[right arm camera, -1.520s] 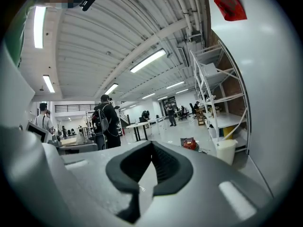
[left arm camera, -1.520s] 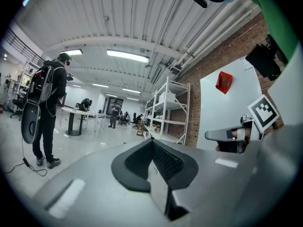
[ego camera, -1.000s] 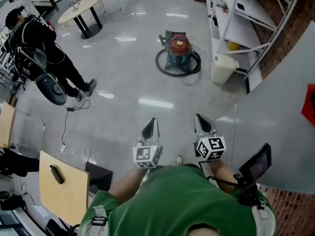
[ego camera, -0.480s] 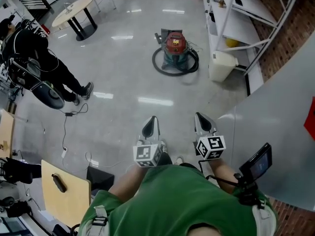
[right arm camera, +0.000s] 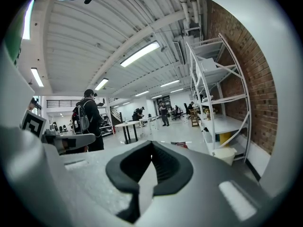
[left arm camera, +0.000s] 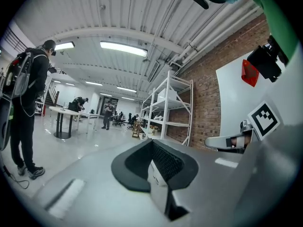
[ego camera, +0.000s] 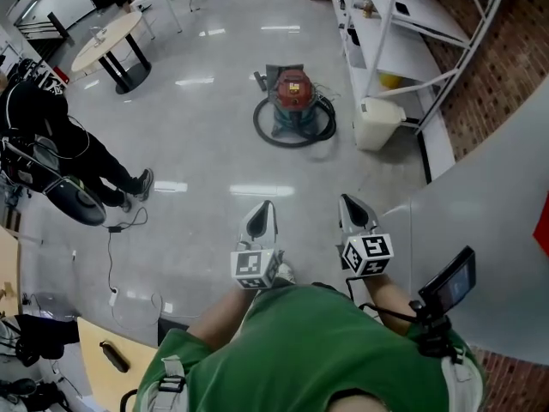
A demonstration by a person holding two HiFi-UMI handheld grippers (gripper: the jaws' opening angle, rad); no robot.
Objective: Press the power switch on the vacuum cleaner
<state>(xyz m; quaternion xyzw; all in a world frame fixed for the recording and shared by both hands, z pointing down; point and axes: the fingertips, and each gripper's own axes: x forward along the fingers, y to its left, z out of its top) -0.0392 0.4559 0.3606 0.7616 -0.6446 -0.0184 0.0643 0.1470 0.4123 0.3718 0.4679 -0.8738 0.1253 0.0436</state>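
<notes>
The vacuum cleaner [ego camera: 292, 94] stands on the grey floor well ahead of me, with a red top, a teal body and a black hose [ego camera: 268, 131] looped round it. A sliver of its red top [right arm camera: 182, 145] shows past the right jaws. My left gripper [ego camera: 260, 220] and right gripper [ego camera: 354, 213] are held side by side at waist height, far short of the vacuum. Both point forward with jaws closed on nothing. The power switch is too small to make out. The left gripper [left arm camera: 152, 148] and right gripper [right arm camera: 151, 148] views show the pads meeting.
A white shelving rack [ego camera: 390, 33] lines the brick wall on the right, with a white bin [ego camera: 377, 124] beside the vacuum. A person in black [ego camera: 51, 140] stands at left near a cable [ego camera: 111, 230]. A round table [ego camera: 107, 37] is far left.
The view has moved forward: the vacuum sits a little lower and further left in the head view. The person in black has slid towards the left edge. Both grippers hold the same pose.
</notes>
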